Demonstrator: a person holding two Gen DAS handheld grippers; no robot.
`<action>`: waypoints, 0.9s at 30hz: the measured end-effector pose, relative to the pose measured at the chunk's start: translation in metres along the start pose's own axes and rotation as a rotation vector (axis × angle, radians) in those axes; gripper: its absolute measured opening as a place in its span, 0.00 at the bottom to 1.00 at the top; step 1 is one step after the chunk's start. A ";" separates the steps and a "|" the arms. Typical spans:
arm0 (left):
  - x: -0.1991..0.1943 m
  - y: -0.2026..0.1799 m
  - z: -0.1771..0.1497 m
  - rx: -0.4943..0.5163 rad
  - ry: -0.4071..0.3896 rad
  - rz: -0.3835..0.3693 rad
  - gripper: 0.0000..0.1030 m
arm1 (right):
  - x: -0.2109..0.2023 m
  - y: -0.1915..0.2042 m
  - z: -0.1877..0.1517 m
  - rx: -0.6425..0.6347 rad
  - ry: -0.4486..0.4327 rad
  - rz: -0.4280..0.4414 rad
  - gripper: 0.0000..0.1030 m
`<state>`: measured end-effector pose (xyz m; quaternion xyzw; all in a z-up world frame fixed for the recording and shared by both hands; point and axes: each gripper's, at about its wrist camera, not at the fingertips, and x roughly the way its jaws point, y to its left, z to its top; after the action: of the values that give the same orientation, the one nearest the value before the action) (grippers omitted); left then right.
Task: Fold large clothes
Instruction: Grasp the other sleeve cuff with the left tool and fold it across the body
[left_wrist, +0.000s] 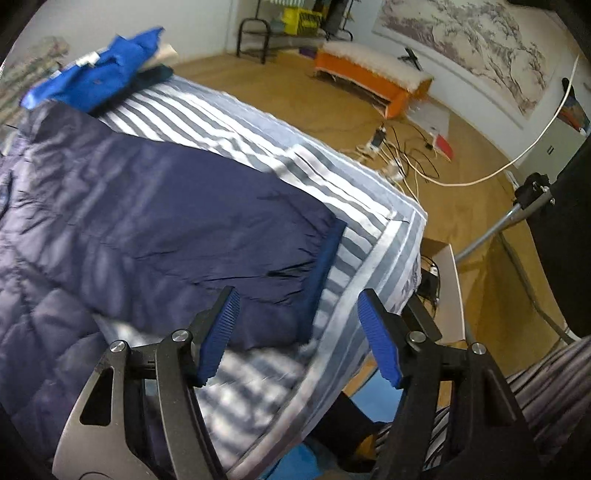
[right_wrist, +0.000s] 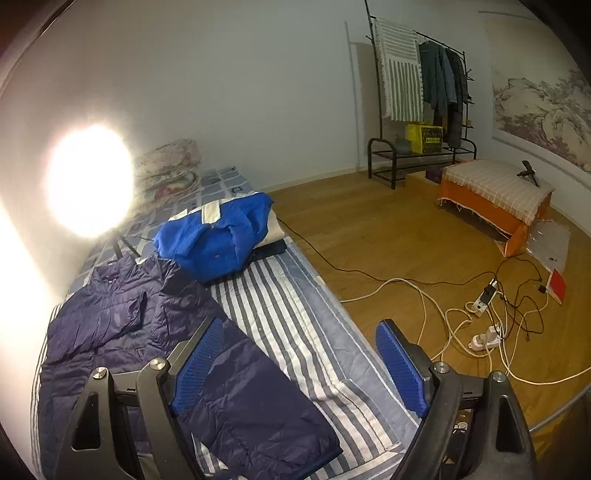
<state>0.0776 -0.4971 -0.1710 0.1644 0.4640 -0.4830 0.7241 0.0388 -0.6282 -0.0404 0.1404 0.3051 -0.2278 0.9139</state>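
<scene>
A dark navy quilted jacket (left_wrist: 147, 221) lies spread on a bed with a blue-and-white striped sheet (left_wrist: 229, 122). One sleeve stretches toward the bed's corner and ends in a blue cuff (left_wrist: 325, 273). My left gripper (left_wrist: 295, 332) is open and empty, just above that cuff end. In the right wrist view the same jacket (right_wrist: 122, 325) lies flat, its sleeve (right_wrist: 258, 406) reaching the foot of the bed. My right gripper (right_wrist: 301, 365) is open and empty above the sleeve and the striped sheet (right_wrist: 295, 314).
A bright blue garment (right_wrist: 218, 236) lies bunched on folded clothes farther up the bed. A lamp glare (right_wrist: 88, 181) stands at the left. Cables and power strips (right_wrist: 487, 314) lie on the wooden floor. An orange bench (right_wrist: 495, 195) and a clothes rack (right_wrist: 421, 92) stand by the far wall.
</scene>
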 end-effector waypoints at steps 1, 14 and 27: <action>0.006 -0.002 0.001 0.002 0.013 -0.006 0.67 | 0.001 -0.001 0.001 0.009 -0.001 -0.001 0.84; 0.057 -0.012 0.015 0.048 0.110 0.130 0.58 | -0.003 -0.028 0.014 0.124 -0.039 -0.002 0.84; 0.004 0.040 0.040 -0.114 0.023 0.016 0.07 | 0.001 -0.031 0.019 0.171 -0.051 0.006 0.84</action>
<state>0.1331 -0.5075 -0.1616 0.1322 0.4978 -0.4482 0.7306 0.0333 -0.6622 -0.0295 0.2130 0.2605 -0.2538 0.9068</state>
